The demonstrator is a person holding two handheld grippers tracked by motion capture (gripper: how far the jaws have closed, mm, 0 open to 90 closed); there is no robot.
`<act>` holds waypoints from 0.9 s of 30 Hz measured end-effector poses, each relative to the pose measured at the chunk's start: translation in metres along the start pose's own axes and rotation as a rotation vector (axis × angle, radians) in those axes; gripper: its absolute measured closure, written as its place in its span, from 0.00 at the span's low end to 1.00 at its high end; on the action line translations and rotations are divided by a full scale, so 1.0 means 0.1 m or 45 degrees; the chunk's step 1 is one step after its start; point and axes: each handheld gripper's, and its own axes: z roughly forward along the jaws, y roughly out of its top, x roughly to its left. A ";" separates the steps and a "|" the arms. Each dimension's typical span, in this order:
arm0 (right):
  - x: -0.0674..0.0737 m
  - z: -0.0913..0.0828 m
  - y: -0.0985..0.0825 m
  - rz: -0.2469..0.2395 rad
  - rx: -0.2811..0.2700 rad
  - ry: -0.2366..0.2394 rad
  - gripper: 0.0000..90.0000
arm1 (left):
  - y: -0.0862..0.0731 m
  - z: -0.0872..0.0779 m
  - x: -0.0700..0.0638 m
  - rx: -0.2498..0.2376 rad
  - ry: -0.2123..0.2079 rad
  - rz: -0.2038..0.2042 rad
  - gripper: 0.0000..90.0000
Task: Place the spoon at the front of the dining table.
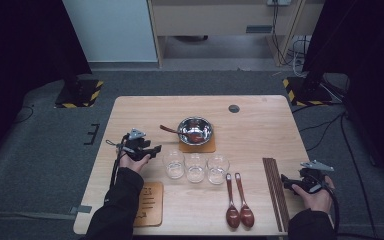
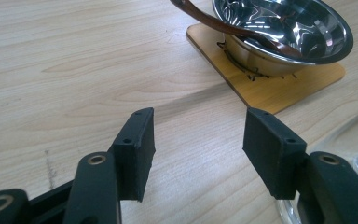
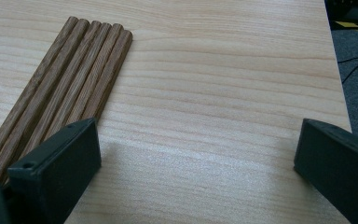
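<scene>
With one spoon [image 1: 190, 134] already in the bowl [image 1: 195, 130] mid-frame, our left gripper [image 1: 156, 150] hangs half-open and empty while two spoons [image 1: 239, 202] wait at lower right.

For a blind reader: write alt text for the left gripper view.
The left gripper hovers with its jaws open and nothing between them, over a light wooden table. Beyond it, a steel bowl sits on a wooden coaster, with a dark wooden spoon resting in it.
</scene>
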 end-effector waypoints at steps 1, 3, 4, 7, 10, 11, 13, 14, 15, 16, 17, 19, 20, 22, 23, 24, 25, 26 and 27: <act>0.00 0.00 0.00 0.000 0.000 0.000 0.01 | -0.01 -0.01 0.00 0.001 0.002 0.002 0.47; 0.00 0.00 0.00 0.000 0.000 0.000 0.01 | -0.03 -0.04 0.01 0.003 0.006 0.002 0.46; 0.00 0.00 0.00 0.000 0.000 0.000 0.01 | -0.05 -0.05 0.02 0.006 0.008 0.004 0.46; 0.00 0.00 0.00 -0.001 -0.002 -0.001 0.01 | -0.08 -0.09 0.04 0.003 0.017 -0.003 0.46; 0.00 0.00 0.00 0.000 -0.007 0.000 0.03 | -0.11 -0.13 0.07 0.005 0.024 -0.005 0.45; 0.00 -0.01 0.00 -0.003 -0.012 0.003 0.04 | -0.12 -0.15 0.07 0.005 0.027 -0.003 0.44; 0.00 -0.01 0.00 -0.005 -0.016 0.005 0.06 | -0.14 -0.18 0.08 0.006 0.036 -0.002 0.42; -0.01 -0.01 0.00 -0.006 -0.019 0.006 0.07 | -0.15 -0.19 0.09 0.006 0.038 -0.004 0.42; -0.01 -0.02 -0.01 -0.006 -0.023 0.005 0.08 | -0.17 -0.20 0.09 0.005 0.038 -0.007 0.42; -0.01 -0.02 -0.01 -0.008 -0.027 0.007 0.10 | -0.18 -0.21 0.10 0.007 0.040 -0.009 0.42; -0.01 -0.02 -0.01 -0.007 -0.030 0.007 0.11 | -0.19 -0.22 0.11 0.009 0.044 -0.010 0.42; -0.01 -0.04 0.00 -0.001 -0.025 -0.002 0.17 | -0.21 -0.23 0.13 0.016 0.050 -0.014 0.42; -0.02 -0.05 0.01 -0.001 -0.023 -0.010 0.17 | -0.22 -0.24 0.14 0.018 0.052 -0.014 0.41; -0.02 -0.07 0.02 0.002 -0.040 -0.016 0.18 | -0.24 -0.24 0.15 0.025 0.059 -0.016 0.40; -0.01 -0.07 0.03 0.009 -0.048 -0.015 0.18 | -0.24 -0.25 0.15 0.027 0.063 -0.018 0.39; -0.01 -0.08 0.04 0.004 -0.055 -0.016 0.18 | -0.25 -0.26 0.16 0.030 0.067 -0.019 0.38; 0.00 -0.09 0.05 0.001 -0.061 -0.015 0.18 | -0.25 -0.26 0.16 0.031 0.068 -0.019 0.38; 0.00 -0.09 0.05 -0.002 -0.065 -0.015 0.18 | -0.26 -0.27 0.17 0.029 0.074 -0.020 0.37; 0.01 -0.10 0.06 -0.009 -0.065 -0.009 0.18 | -0.26 -0.27 0.17 0.032 0.081 -0.018 0.36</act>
